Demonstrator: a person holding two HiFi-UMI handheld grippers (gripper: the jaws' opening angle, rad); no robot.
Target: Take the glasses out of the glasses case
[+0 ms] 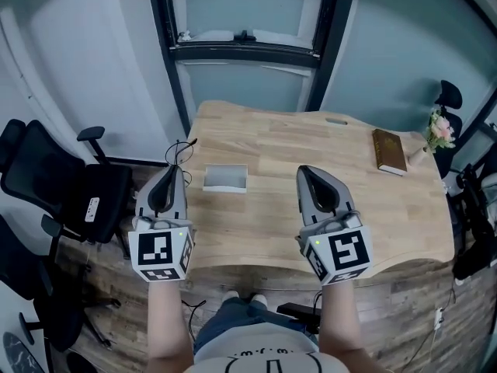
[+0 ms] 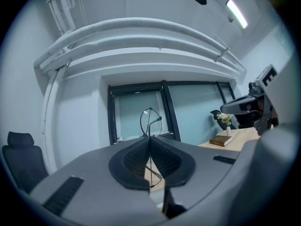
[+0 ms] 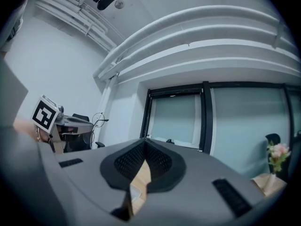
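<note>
One pair of glasses (image 2: 151,122) in left hand-held gripper (image 2: 149,139), one glasses case (image 1: 225,177).

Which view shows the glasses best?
Left gripper view: the glasses stand pinched in the left gripper, one rim clear against the window. Head view shows only thin wire at that gripper's tip. Right gripper view shows a tiny loop far left.

Grey right gripper (image 3: 143,144) has its ribbed jaws closed tip to tip, just light wooden table (image 3: 140,175) peeking through below. Far left, the left gripper (image 3: 88,122) holds thin black wire-frame glasses (image 3: 99,120).
</note>
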